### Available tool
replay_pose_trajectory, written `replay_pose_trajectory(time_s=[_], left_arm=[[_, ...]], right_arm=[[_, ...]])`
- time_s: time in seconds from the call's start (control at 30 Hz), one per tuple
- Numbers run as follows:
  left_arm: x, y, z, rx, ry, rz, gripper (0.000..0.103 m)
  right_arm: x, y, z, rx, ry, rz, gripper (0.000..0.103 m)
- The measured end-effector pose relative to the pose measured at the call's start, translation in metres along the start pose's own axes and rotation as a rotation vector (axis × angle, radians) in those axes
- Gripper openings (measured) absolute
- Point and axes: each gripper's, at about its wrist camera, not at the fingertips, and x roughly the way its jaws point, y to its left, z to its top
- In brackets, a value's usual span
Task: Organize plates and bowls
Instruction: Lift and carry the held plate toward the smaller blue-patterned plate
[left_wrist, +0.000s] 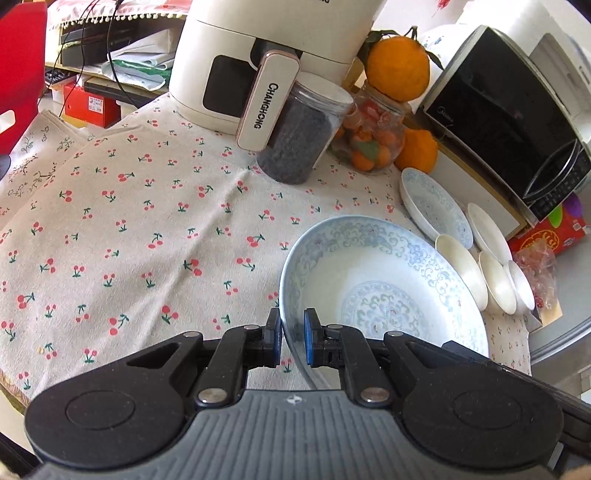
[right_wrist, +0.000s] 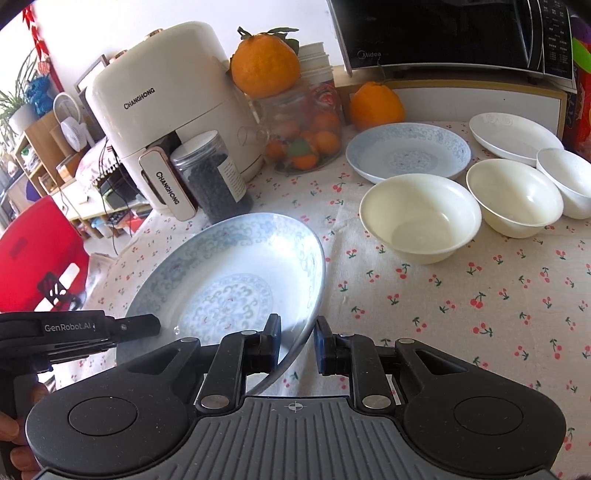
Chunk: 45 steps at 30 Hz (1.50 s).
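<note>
Cherry-print tablecloth (left_wrist: 147, 221) under empty patterned plate (left_wrist: 384, 291), rim clamped by both tools (left_wrist: 291, 338) (right_wrist: 297, 345).

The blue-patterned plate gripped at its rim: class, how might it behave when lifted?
The blue-patterned plate looks like glazed ceramic: probably rigid, fragile and slippery. The left hand-held gripper and right hand-held gripper straddle only its thin rim, so it may sag or slip. It already sits tilted.

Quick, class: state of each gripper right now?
Left gripper: shut on the blue-patterned plate rim.
Right gripper: shut on the same plate's opposite rim.
</note>
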Motion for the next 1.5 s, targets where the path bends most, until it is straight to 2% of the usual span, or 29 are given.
replay_pose_trajectory(time_s=[0.13, 0.4, 0.8, 0.87, 0.93, 0.97, 1.1, 1.2, 1.3, 1.5], left_arm=[[0.009, -0.006, -0.011, 0.021, 0.053, -0.029, 0.01], [0.018, -0.022, -0.026, 0.094, 0.102, -0.052, 0.01], [0.02, -0.03, -0.031, 0.127, 0.076, -0.042, 0.01], [0.025, -0.03, -0.032, 0.127, 0.087, -0.035, 0.011], [0.037, -0.027, -0.033, 0.105, 0.145, -0.025, 0.012], [0.039, -0.024, -0.034, 0.086, 0.154, -0.053, 0.014], [0.035, -0.033, -0.034, 0.146, 0.127, -0.001, 0.013], [0.033, -0.032, -0.034, 0.148, 0.124, -0.001, 0.013], [0.027, -0.035, -0.032, 0.177, 0.084, 0.015, 0.013], [0.024, -0.041, -0.028, 0.225, 0.032, 0.066, 0.013]], right_arm=[[-0.008, -0.012, -0.014, 0.015, 0.015, -0.038, 0.019], [-0.019, -0.037, -0.032, 0.087, 0.03, -0.064, 0.019], [-0.019, -0.042, -0.034, 0.095, 0.029, -0.078, 0.019], [-0.015, -0.044, -0.034, 0.097, 0.051, -0.084, 0.019], [-0.001, -0.05, -0.036, 0.135, 0.13, -0.105, 0.021], [0.001, -0.052, -0.039, 0.155, 0.135, -0.105, 0.022], [0.0, -0.047, -0.039, 0.111, 0.13, -0.123, 0.022], [-0.004, -0.051, -0.036, 0.128, 0.112, -0.125, 0.022], [-0.009, -0.053, -0.031, 0.119, 0.078, -0.16, 0.022], [-0.007, -0.055, -0.031, 0.13, 0.089, -0.168, 0.023]])
